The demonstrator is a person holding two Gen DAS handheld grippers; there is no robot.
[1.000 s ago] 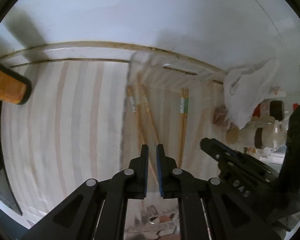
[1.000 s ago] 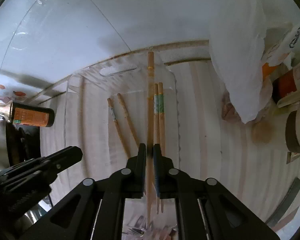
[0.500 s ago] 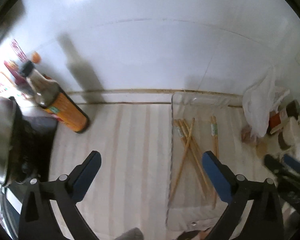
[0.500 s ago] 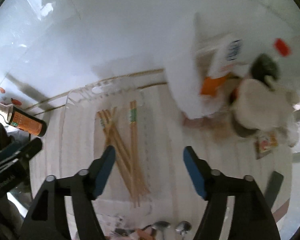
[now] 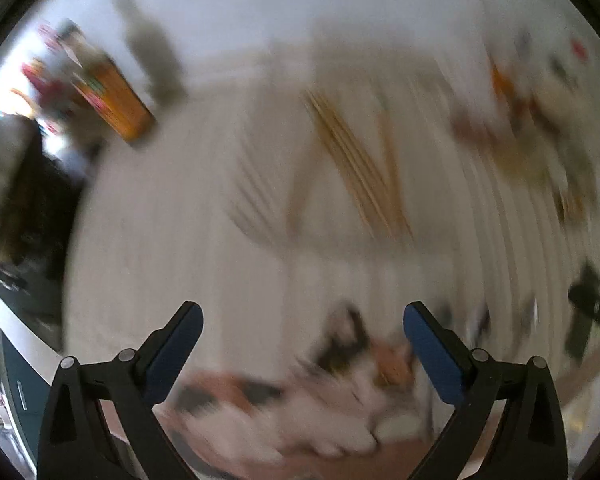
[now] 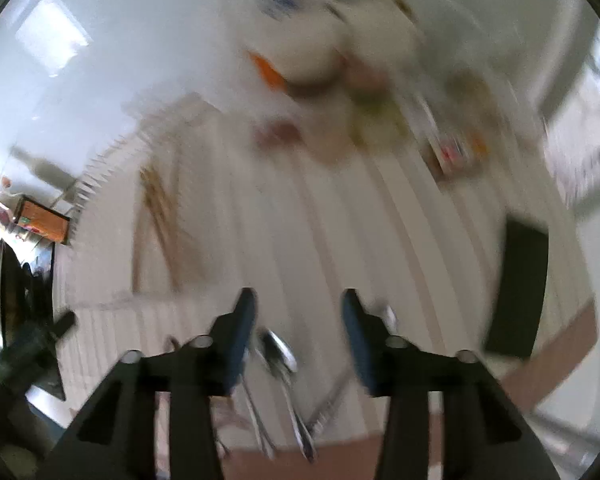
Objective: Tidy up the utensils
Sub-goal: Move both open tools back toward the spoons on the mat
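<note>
Both claws, left and right, gape empty (right narrowing).

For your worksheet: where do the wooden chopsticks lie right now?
In the left wrist view the wooden chopsticks lie bunched on the pale striped counter, upper centre, right of the orange-labelled bottle.

Chopsticks motion-smeared; spoons blurred, handles cut off by lower edge.

Both wrist fisheyes look steeply down, sharing striped counter, chopsticks, orange bottle.
</note>
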